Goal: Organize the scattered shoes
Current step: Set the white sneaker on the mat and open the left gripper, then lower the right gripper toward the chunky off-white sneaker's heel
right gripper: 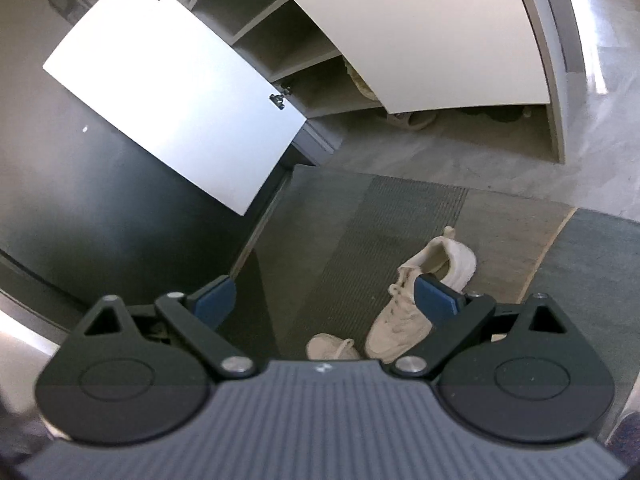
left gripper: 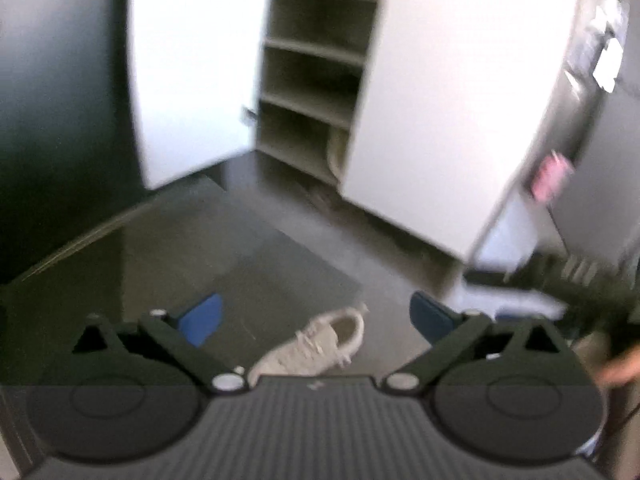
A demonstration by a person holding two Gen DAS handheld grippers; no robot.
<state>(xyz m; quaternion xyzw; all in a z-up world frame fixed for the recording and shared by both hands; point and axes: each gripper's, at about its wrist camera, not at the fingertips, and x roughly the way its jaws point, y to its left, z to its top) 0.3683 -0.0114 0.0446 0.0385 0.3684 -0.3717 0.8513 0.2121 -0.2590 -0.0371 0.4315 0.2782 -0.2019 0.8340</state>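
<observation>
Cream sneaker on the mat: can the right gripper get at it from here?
Probably yes. The right gripper is open and empty, the sneaker lies just past its fingertips on the mat, and nothing stands between them.

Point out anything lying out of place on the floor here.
Two cream sneakers lie loose on the doormat: one sneaker pointing toward the camera, a second sneaker beside it, mostly hidden behind the gripper body. The shoe cabinet stands open with bare shelves. Both grippers are open and empty.
</observation>
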